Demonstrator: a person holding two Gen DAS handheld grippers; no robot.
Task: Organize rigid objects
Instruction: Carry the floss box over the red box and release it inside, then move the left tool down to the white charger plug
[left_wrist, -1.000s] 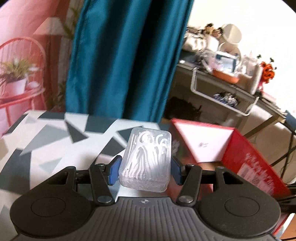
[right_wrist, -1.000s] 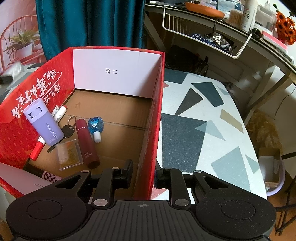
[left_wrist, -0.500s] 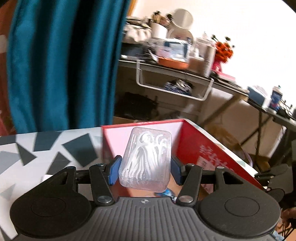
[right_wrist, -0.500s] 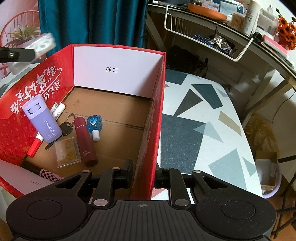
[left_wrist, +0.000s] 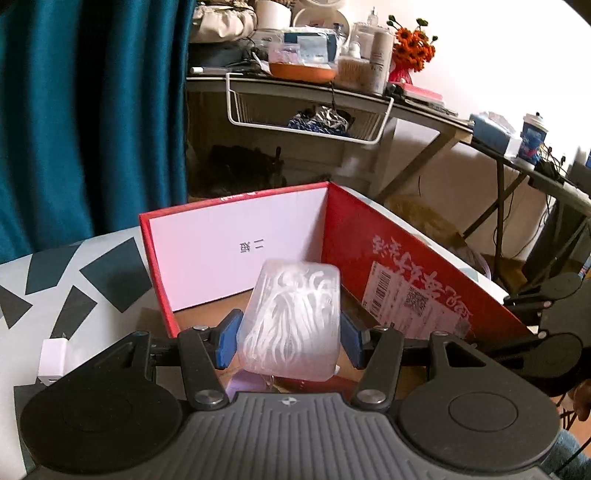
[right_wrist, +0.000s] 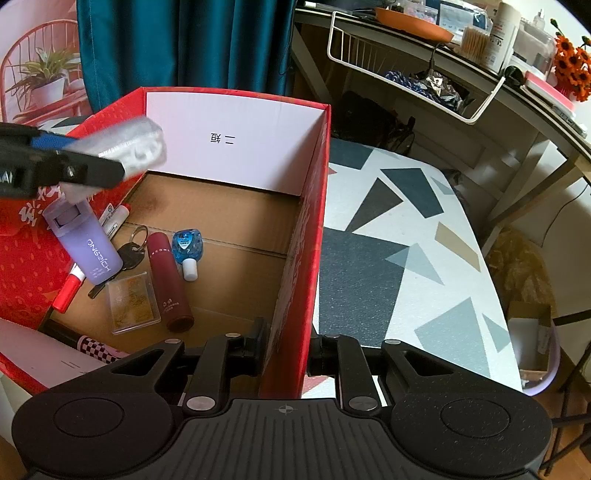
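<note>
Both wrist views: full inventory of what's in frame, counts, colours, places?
Box: 1, red, on table.
Floss-pick case: 1, clear, above the box, in left claw.
Bottle: 1, lilac, box floor, left.
Tube: 1, maroon, box floor, lying flat.
Dispenser: 1, blue, white cap, beside tube.
Flat case: 1, clear, box floor.
Keys: 1 bunch, dark, beside the bottle.
Marker: 1, red-white, left wall.
Adapter: 1, white, on table, outside the box.
Table: 1, white with grey shapes.
Left claw: grips case.
Right claw: clamps box wall.
</note>
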